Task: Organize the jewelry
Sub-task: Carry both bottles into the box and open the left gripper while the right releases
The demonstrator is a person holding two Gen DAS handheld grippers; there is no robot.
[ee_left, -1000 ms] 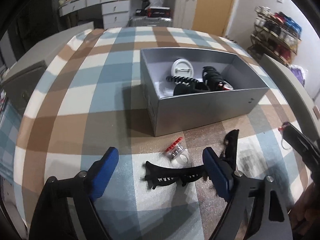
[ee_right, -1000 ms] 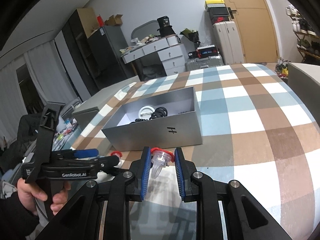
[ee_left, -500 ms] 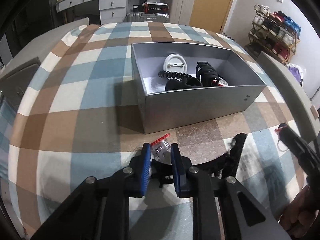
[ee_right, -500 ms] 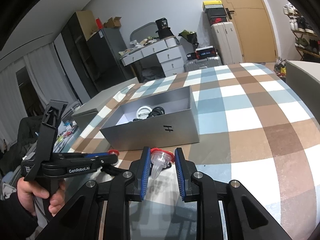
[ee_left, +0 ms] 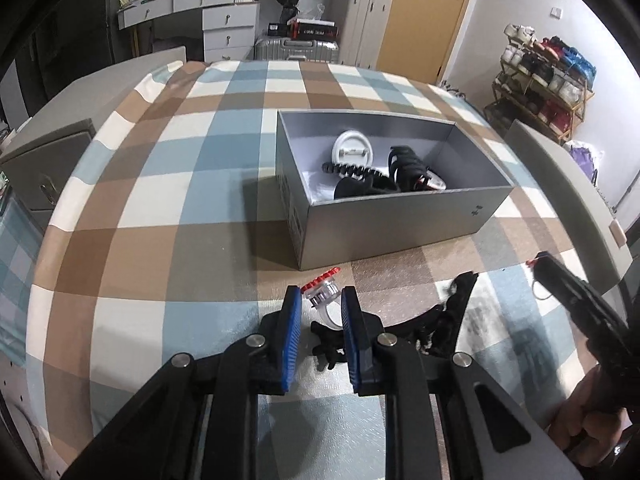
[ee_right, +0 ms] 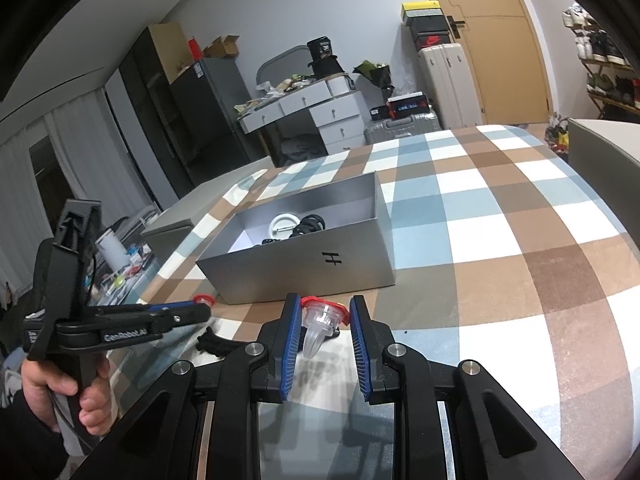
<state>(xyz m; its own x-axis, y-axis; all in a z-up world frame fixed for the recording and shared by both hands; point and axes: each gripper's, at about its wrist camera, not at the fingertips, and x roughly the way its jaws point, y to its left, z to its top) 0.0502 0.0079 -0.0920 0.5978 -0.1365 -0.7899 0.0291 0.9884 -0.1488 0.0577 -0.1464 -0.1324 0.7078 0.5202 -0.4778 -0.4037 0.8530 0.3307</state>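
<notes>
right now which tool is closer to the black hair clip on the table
Left. The left tool sits directly over the black hair clip, shut on a red-topped ring. The right tool holds another ring further to the clip's right.

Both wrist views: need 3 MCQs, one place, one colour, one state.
1. The white badge is:
A on the floor
B inside the grey box
C on a chair

2. The top of the ring between the left tongs is:
A green
B yellow
C red

3. The right tongs are:
A shut on a second ring
B wide open, empty
C shut on a spoon

Answers:
1 B, it lies on the box floor beside black hair clips.
2 C, red rim over a clear band.
3 A, both blue pads press its red top.
</notes>
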